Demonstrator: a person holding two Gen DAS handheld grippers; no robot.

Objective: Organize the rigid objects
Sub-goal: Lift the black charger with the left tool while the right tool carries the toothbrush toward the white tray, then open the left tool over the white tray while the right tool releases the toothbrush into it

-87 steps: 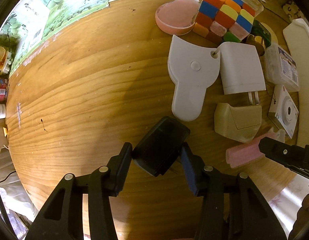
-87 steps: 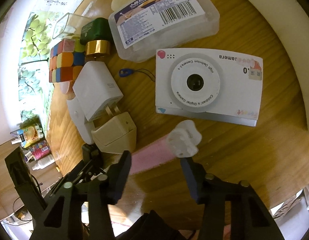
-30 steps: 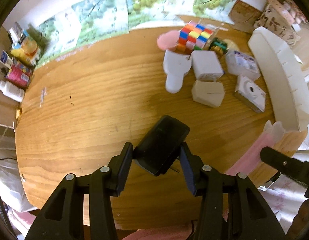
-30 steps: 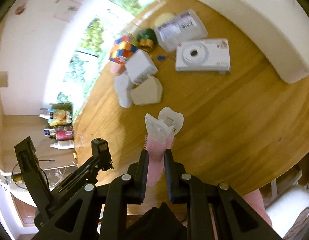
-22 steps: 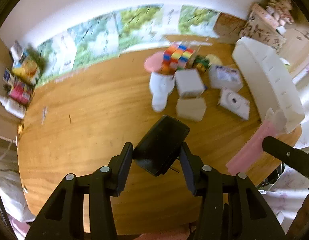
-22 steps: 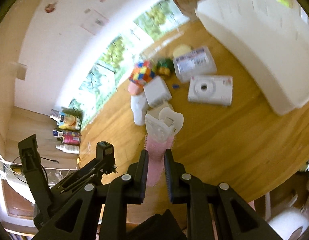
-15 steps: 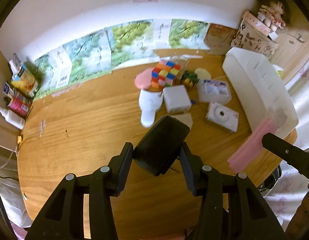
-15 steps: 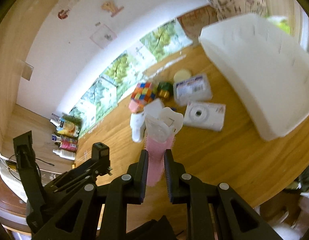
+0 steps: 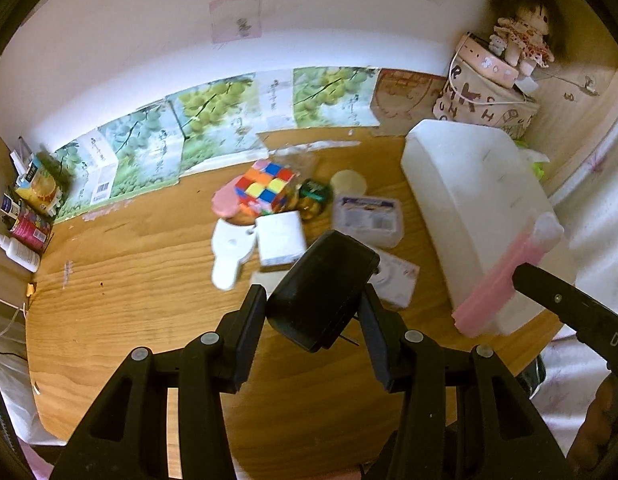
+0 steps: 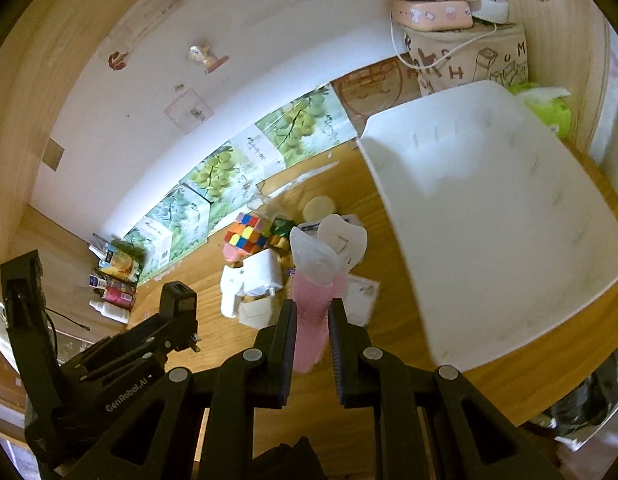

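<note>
L gripper [image 9: 313,312] clamped on black box [image 9: 323,290], R gripper [image 10: 312,326] pinched tight on pink brush [image 10: 313,300], white head up. Both held clear above table [image 9: 129,280], prob. bound for white bin [image 10: 489,216] at R edge. Clutter below: cube [image 9: 265,192], charger [image 9: 279,240], toy camera [image 9: 393,280], label box [image 9: 367,216]. Bin mouth unobstructed.

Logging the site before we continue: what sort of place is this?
Probably a home room, perhaps a child's. A round wooden table stands against a wall with stickers, a doll sits on a printed box in the corner, and a puzzle cube lies among household bits.
</note>
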